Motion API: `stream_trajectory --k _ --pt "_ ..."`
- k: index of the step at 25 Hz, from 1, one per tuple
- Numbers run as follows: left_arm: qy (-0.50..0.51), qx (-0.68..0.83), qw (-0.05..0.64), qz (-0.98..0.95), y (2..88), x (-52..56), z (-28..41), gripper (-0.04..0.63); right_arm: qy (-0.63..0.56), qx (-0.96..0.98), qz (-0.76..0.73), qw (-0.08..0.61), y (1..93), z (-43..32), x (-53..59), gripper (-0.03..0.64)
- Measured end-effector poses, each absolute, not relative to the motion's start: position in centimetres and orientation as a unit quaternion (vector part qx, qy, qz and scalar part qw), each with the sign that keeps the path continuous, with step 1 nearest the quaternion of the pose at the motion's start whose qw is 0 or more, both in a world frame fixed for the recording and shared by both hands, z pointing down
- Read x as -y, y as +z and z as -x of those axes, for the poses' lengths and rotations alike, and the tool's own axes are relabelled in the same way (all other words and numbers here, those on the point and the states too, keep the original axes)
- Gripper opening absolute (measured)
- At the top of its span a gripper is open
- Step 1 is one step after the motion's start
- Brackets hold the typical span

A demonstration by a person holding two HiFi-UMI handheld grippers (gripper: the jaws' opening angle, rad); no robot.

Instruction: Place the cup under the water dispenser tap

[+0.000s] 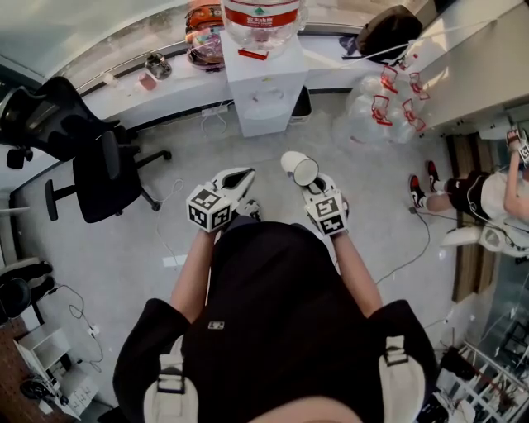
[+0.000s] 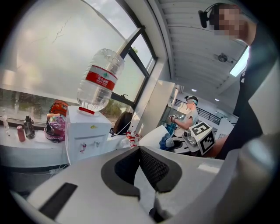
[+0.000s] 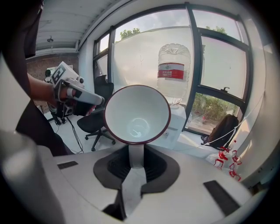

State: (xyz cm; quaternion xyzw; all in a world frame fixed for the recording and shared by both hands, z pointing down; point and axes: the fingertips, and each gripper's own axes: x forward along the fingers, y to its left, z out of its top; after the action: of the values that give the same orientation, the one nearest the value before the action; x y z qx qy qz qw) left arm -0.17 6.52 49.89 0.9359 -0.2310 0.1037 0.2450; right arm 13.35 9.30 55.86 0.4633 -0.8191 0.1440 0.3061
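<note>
A white cup (image 1: 298, 168) with a dark red rim lies on its side in my right gripper (image 1: 307, 183), mouth towards me. In the right gripper view the jaws of the right gripper (image 3: 136, 151) are shut on the handle of the cup (image 3: 137, 114), which is empty. The white water dispenser (image 1: 263, 87) stands ahead against the window ledge, with an upturned bottle (image 1: 260, 18) on top. Its two taps (image 2: 89, 145) show on the front of the dispenser (image 2: 86, 131). My left gripper (image 1: 246, 173) is held beside the right one, and its jaws (image 2: 140, 149) meet with nothing between them.
Two black office chairs (image 1: 97, 169) stand on the left. Several empty water bottles with red handles (image 1: 384, 107) lie right of the dispenser, and a black bag (image 1: 388, 29) sits on the ledge. A seated person (image 1: 488, 194) is at the right. Cables trail on the floor (image 1: 173, 240).
</note>
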Motion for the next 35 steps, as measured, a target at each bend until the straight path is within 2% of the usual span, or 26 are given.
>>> stream_trajectory --k 17,35 --pt "0.096 0.21 0.243 -0.942 49.9 -2.9 2.4 -0.002 0.149 0.805 -0.478 0.317 56.3 -11.0 -7.1 0.04" --pt "0.079 0.253 0.258 -0.929 51.5 -1.4 7.1 -0.002 0.135 0.825 -0.429 0.341 57.7 -6.7 -4.9 0.04"
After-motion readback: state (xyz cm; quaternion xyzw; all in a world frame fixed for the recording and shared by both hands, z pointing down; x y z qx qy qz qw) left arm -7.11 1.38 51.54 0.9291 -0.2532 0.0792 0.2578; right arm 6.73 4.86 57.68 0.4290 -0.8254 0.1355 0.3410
